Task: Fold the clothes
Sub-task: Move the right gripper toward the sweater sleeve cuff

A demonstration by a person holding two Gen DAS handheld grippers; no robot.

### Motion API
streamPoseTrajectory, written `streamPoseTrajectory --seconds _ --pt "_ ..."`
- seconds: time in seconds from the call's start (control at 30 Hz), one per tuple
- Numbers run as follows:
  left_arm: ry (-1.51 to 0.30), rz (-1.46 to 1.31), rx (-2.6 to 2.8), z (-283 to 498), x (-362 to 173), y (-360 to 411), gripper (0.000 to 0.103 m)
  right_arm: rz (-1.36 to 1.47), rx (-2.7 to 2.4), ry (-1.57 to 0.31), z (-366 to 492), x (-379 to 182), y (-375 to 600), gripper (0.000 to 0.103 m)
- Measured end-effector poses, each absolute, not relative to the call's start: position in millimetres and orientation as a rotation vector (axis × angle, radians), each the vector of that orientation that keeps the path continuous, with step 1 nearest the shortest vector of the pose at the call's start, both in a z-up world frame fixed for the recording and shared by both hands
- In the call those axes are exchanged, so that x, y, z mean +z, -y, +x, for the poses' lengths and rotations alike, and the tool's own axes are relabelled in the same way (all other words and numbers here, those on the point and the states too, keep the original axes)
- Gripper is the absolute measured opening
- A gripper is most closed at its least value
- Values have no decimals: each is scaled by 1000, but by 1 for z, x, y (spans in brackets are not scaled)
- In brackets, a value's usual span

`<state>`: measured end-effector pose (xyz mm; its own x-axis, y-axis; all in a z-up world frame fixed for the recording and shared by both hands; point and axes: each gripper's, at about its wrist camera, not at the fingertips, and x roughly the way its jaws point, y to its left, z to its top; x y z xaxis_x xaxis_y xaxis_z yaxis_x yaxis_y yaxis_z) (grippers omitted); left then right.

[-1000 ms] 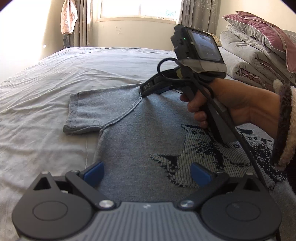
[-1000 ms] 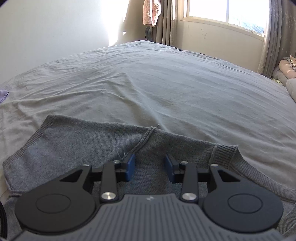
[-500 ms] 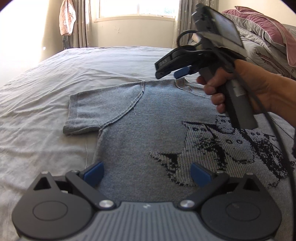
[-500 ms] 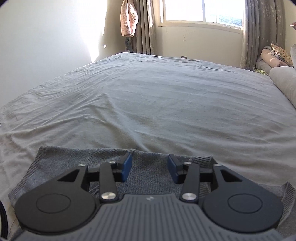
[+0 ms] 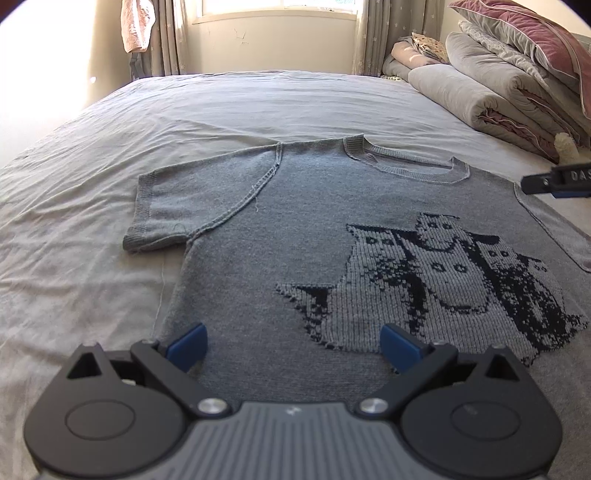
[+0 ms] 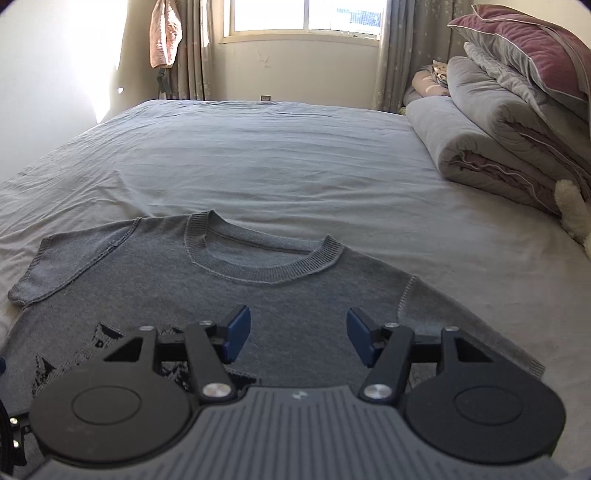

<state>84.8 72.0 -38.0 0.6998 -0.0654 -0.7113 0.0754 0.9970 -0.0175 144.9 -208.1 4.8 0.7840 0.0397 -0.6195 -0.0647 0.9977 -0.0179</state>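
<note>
A grey knitted short-sleeved sweater [image 5: 295, 229] with a dark cat pattern lies flat, face up, on the bed. My left gripper [image 5: 293, 339] hovers open over its lower left part, with nothing between the blue pads. My right gripper [image 6: 299, 328] hangs above the sweater [image 6: 280, 295] below the neckline, toward the right shoulder. Its jaws are opening and nothing is between them. In the left wrist view only one of its fingers [image 5: 550, 181] shows, at the right edge above the right shoulder seam.
The grey bed sheet [image 5: 258, 103] stretches far beyond the sweater to the window wall. Rolled quilts and a mauve pillow [image 6: 498, 129] are stacked along the right side, with a white fluffy thing [image 6: 572, 210] next to them. A pink cloth [image 6: 165, 33] hangs by the curtain.
My right gripper left the left shoulder seam, lifted and swept right past the neckline, while its jaws widened. The hand has almost gone from the left wrist view. The left gripper stayed put.
</note>
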Motion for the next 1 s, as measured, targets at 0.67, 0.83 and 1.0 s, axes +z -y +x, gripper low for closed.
streamPoseTrajectory --seconds 0.67,0.83,1.0 --pt "-732 16 -217 58 -35 -11 100 299 -225 -677 42 -39 331 82" --pt "-731 64 -222 56 -41 -3 100 345 -273 -660 49 -47 352 82" --pt "-732 82 -212 56 -45 -1 100 370 -283 -628 55 -53 358 82"
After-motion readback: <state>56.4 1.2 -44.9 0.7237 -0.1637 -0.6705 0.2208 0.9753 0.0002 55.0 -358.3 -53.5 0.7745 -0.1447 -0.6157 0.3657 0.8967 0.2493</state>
